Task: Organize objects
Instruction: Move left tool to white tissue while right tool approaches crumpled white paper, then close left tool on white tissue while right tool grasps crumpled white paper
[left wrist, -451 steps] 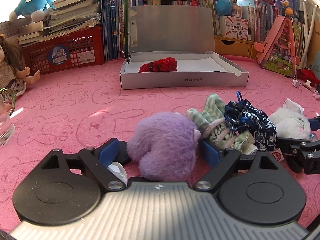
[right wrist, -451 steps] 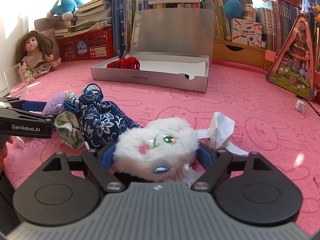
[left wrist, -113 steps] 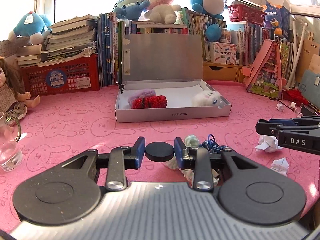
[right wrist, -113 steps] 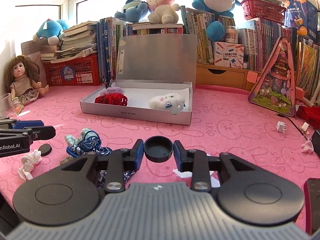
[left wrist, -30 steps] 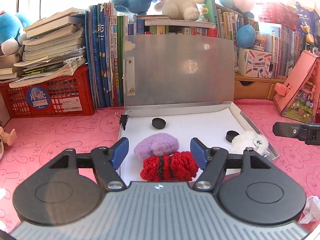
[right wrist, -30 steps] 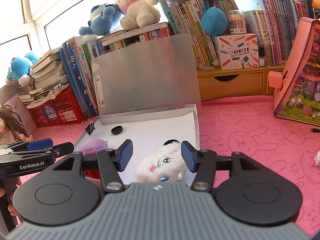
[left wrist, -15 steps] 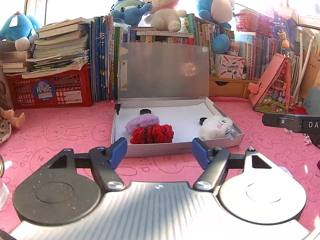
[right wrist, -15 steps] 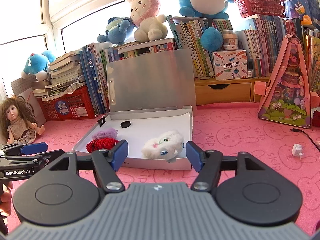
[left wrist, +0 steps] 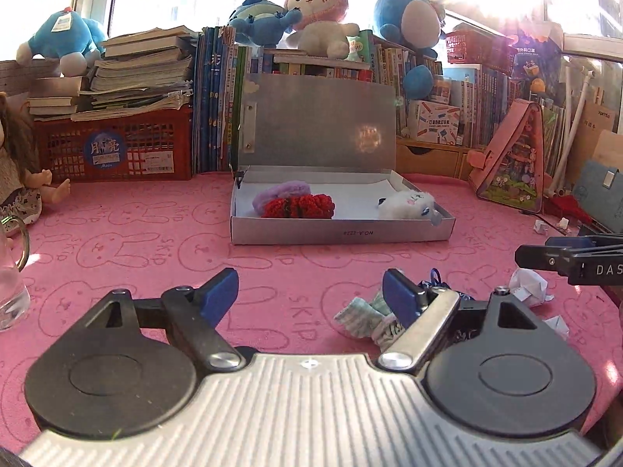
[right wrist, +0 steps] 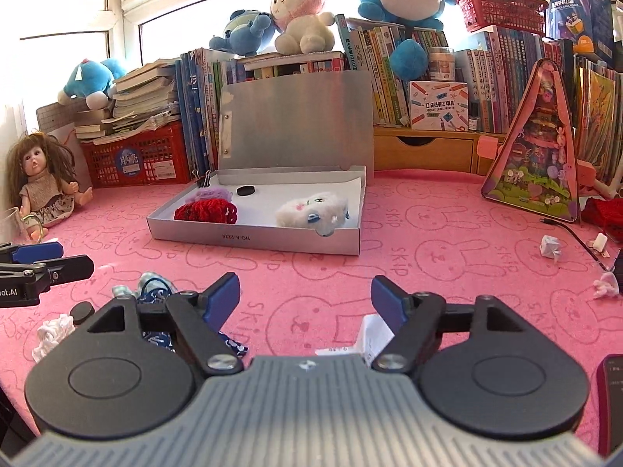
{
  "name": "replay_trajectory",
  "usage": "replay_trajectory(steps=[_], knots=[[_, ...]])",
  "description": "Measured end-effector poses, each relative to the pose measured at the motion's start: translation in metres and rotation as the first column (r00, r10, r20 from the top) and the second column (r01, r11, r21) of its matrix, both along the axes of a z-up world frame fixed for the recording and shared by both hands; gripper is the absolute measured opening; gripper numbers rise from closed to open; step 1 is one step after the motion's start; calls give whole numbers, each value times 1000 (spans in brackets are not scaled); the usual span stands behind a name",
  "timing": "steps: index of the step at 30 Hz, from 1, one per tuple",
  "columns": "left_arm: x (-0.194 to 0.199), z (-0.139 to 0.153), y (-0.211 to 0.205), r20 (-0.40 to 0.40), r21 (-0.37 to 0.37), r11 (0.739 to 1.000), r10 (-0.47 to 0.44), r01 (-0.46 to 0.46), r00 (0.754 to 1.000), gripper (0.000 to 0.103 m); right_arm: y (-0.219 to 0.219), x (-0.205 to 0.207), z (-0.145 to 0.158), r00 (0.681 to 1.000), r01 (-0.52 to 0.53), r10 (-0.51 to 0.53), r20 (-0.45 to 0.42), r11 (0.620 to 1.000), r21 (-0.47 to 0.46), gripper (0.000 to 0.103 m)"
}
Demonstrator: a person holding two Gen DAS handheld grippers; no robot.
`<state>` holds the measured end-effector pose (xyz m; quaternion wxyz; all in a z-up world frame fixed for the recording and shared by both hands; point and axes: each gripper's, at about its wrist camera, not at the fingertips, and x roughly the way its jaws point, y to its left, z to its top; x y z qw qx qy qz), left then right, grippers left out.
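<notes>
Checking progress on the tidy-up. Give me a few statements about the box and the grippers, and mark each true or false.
1. The grey box has its lid raised. True.
2. The white plush lies on the pink mat. False: it lies inside the box.
3. The left hand-held gripper is open and holds nothing. True.
4. The right hand-held gripper grips the red knitted item. False: it is open and holds nothing; that item lies in the box.

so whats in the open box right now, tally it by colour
purple: 1, the fluffy purple toy
red: 1, the red knitted piece
white: 1, the white plush
black: 1, the black round cap; a second could be hidden behind the plush
total: 4 visible in the grey box
</notes>
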<state>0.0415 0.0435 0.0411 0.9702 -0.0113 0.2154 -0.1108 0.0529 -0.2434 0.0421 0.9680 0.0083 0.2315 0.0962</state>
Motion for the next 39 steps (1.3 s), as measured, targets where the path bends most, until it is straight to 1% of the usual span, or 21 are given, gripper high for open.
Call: replay_trajectory(steps=[6,9,13,17,20,21,25,28,30,32,36,39], knots=[[-22,-22,2,-8,23,999,24,-24,1000,85,12,-21,-17,1000,-18,19,16,996,-90,87],[-32,-29,3,-6,25,999,40,-40,999,85,14,-27,-25,1000,-12,13,7,995,-102,87],[-39,-37,5,-33,24,998,57,-56,998,85,14,-34,-36,1000,5,-6,-8,993,-118,87],[-43,-46,7,-59,22,998,65,-64,996,85,16,-40,-44,1000,-1,-1,-13,990,-140,87],[-43,-54,6,-77,36,997,75,-72,994,85,18,-42,-49,1000,-7,5,-18,988,-152,87],[-44,-55,5,-66,45,996,76,-73,995,85,19,-42,-51,1000,-9,5,-22,988,-154,87],[-45,-58,1,-54,77,994,79,-75,995,85,18,-41,-57,1000,-3,-1,-29,990,-138,87],[-45,-60,-2,-45,99,992,86,-82,995,85,15,-40,-60,1000,10,-13,-25,993,-118,90],[-45,-61,-4,-39,111,989,98,-93,994,88,11,-40,-61,999,19,-22,-27,995,-95,91],[-43,-61,-3,-45,105,987,124,-119,991,94,8,-41,-62,999,25,-27,-31,997,-75,92],[-42,-61,-2,-49,104,985,146,-141,988,94,7,-45,-65,999,26,-27,-18,996,-88,92],[-43,-59,2,-49,104,975,203,-197,978,93,7,-47,-64,999,20,-22,-23,996,-91,91]])
